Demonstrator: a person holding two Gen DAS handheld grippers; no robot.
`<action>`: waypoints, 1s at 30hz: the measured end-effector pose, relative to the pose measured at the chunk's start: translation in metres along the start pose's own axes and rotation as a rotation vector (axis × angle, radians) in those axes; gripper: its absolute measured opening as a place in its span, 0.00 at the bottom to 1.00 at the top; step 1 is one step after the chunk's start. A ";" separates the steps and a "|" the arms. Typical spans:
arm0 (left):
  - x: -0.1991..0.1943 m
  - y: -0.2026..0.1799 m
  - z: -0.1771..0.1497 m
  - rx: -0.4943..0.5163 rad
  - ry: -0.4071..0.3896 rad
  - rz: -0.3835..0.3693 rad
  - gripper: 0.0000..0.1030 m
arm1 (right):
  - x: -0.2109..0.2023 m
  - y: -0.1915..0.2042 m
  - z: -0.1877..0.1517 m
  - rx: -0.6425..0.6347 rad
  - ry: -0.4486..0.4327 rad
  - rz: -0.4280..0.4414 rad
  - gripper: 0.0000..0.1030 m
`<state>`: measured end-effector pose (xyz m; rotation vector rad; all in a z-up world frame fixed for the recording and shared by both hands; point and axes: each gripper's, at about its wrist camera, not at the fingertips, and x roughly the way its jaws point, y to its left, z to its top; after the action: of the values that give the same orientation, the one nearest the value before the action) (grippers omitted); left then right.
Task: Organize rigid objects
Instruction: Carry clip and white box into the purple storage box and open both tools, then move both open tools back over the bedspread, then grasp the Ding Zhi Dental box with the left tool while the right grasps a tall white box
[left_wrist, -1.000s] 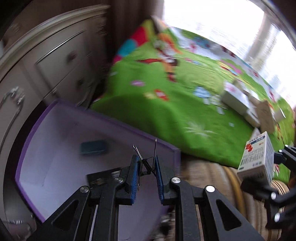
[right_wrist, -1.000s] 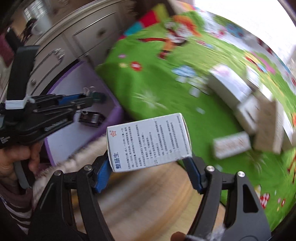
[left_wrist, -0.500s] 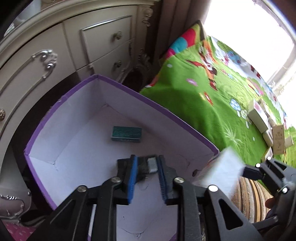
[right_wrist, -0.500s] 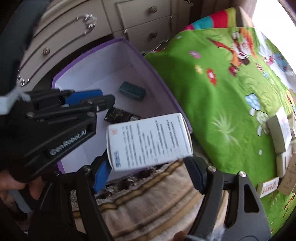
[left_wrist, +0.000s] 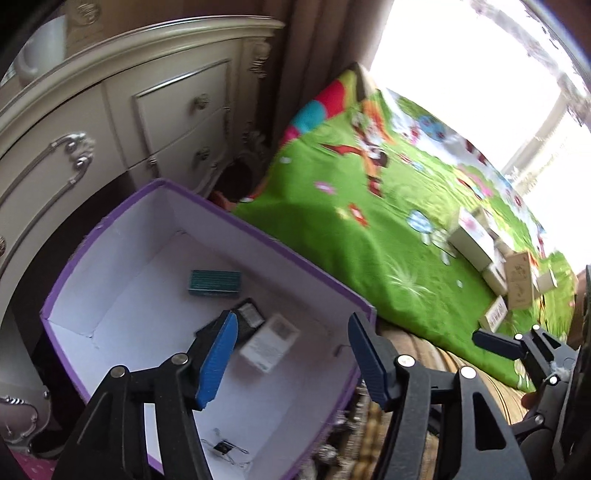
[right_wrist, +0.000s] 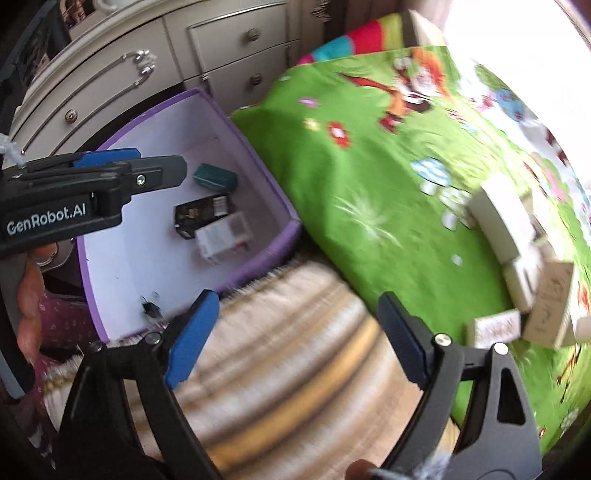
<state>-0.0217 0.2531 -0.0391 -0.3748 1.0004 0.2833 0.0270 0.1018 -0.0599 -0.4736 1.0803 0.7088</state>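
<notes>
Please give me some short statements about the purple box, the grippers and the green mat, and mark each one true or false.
1. The white carton lies inside the purple box. True.
2. The right gripper holds the white carton. False: nothing is between its jaws, which are opening.
3. A teal box lies on the floor of the purple box. True.
4. The left gripper is clamped on a binder clip. False: its jaws are opening with nothing between them, and the binder clip lies on the box floor.
5. The green mat has nothing on it. False: several small cartons lie near its right side.
</notes>
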 end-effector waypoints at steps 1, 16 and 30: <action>0.001 -0.007 0.000 0.009 0.009 -0.007 0.61 | -0.003 -0.007 -0.005 0.013 -0.003 -0.007 0.87; 0.023 -0.121 -0.008 0.216 0.094 -0.147 0.63 | -0.038 -0.130 -0.079 0.251 -0.013 -0.129 0.87; 0.064 -0.276 -0.023 0.643 0.180 -0.231 0.62 | -0.052 -0.236 -0.098 0.417 -0.041 -0.185 0.88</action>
<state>0.1033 -0.0017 -0.0572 0.0755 1.1528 -0.2873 0.1211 -0.1408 -0.0495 -0.1950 1.0949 0.3151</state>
